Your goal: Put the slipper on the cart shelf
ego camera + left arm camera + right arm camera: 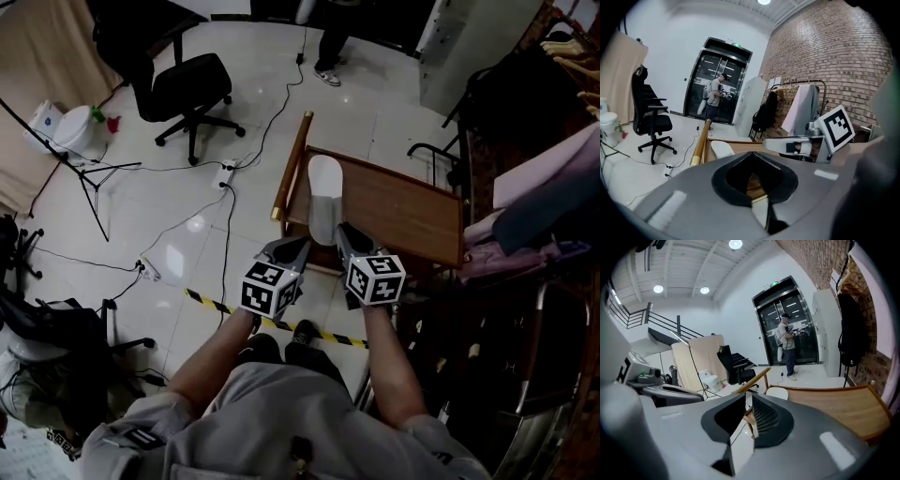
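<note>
A white slipper (324,192) lies flat on the top of the wooden cart (412,220), near its left end; it also shows as a pale oval in the left gripper view (723,149) and the right gripper view (777,393). Both grippers hover side by side at the cart's near edge, just short of the slipper's heel. My left gripper (298,246) (751,161) has its jaws together with nothing in them. My right gripper (343,232) (749,404) shows a narrow gap between its jaws, and nothing sits between them.
A black office chair (187,89) stands at the far left on the tiled floor, among cables and a power strip (223,174). Yellow-black tape (272,323) crosses the floor by my feet. A clothes rack (548,178) crowds the right side. A person (714,96) stands by the glass doors.
</note>
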{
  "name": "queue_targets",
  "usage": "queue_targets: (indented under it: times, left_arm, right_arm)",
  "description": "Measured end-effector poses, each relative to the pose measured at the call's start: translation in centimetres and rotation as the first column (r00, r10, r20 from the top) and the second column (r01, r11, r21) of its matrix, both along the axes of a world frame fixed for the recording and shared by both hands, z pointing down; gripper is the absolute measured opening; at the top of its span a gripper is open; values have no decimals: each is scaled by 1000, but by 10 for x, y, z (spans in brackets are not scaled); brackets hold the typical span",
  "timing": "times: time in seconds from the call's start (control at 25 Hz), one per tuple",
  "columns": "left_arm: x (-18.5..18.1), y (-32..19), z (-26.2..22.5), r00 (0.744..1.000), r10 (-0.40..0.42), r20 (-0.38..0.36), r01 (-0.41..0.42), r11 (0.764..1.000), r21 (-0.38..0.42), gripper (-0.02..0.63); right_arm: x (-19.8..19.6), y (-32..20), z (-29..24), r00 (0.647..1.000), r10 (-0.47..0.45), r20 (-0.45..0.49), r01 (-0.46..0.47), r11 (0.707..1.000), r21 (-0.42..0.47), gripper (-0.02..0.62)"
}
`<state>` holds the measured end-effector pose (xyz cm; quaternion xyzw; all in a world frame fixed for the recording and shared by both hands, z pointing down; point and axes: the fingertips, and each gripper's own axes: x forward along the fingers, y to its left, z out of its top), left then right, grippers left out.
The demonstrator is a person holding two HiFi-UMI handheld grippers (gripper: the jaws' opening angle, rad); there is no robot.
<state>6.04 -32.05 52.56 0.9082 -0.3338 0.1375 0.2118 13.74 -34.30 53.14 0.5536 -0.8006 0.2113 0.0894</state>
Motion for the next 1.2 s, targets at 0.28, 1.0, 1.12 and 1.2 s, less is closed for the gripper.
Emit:
queue_targets:
  times: [0.28, 1.0, 1.12, 1.2]
  left_arm:
    - [-16, -24, 29, 998, -42, 42, 44, 998, -54, 8]
    - [-37, -53, 64, 995, -27, 96, 42, 987, -156, 8]
    - [-34, -55, 57, 997, 0, 73, 11, 987, -161, 8]
    - [-29, -57, 49, 998, 30, 52, -22, 989, -148, 8]
  right_arm:
    - [6, -61, 83, 999, 26, -34, -31, 988, -154, 92]
    - [11, -128, 174, 992, 37, -120, -78, 929, -361, 9]
    - [9, -123, 150, 994, 49, -95, -78, 942, -326, 8]
    - [10, -117, 131, 995, 70, -78, -90, 951, -294, 8]
